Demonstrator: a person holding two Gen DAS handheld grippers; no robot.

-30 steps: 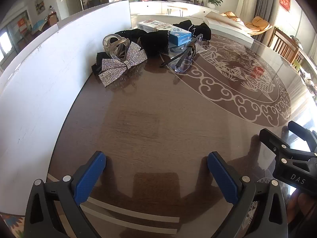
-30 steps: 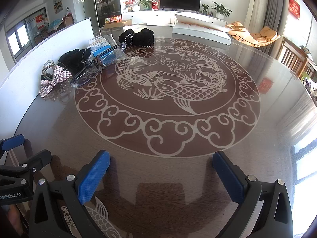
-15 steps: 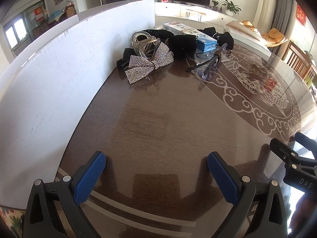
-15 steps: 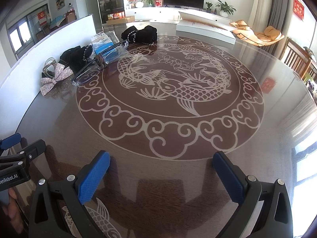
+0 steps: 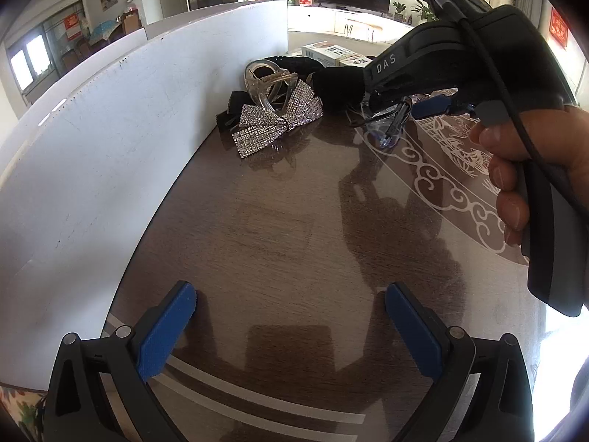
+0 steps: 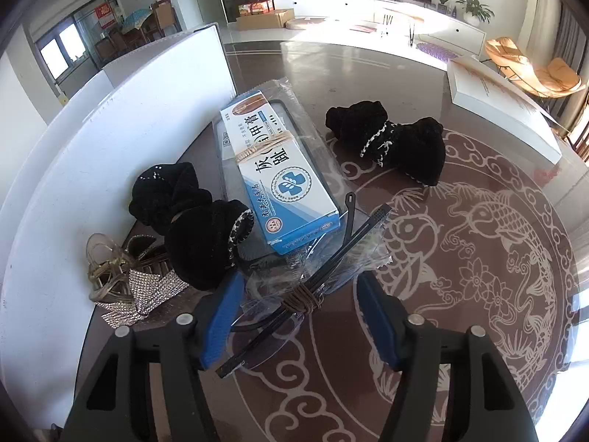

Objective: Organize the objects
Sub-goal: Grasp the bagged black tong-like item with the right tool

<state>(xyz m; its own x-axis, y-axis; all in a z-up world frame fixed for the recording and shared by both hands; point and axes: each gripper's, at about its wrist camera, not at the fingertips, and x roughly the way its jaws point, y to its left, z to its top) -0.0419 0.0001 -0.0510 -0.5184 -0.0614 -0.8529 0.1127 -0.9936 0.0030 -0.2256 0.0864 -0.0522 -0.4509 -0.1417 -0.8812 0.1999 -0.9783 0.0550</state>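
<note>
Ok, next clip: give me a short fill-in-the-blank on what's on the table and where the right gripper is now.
1. The right gripper has its jaws on either side of the wrapped ____, bound with a rubber band.
2. The blue-and-white box lies between two ____ velvet hair bows.
3. The sparkly bow lies beside a clear hair ____.
4. The left gripper holds ____.

Missing: glasses; black; claw clip; nothing

Glossy dark wood tabletop (image 6: 478, 386) with pale inlay; crinkly clear plastic around the glasses (image 6: 313, 287); sparkly rhinestone bow (image 5: 276, 121); matt black velvet scrunchies (image 6: 206, 228); smooth cardboard box (image 6: 279, 169).
</note>
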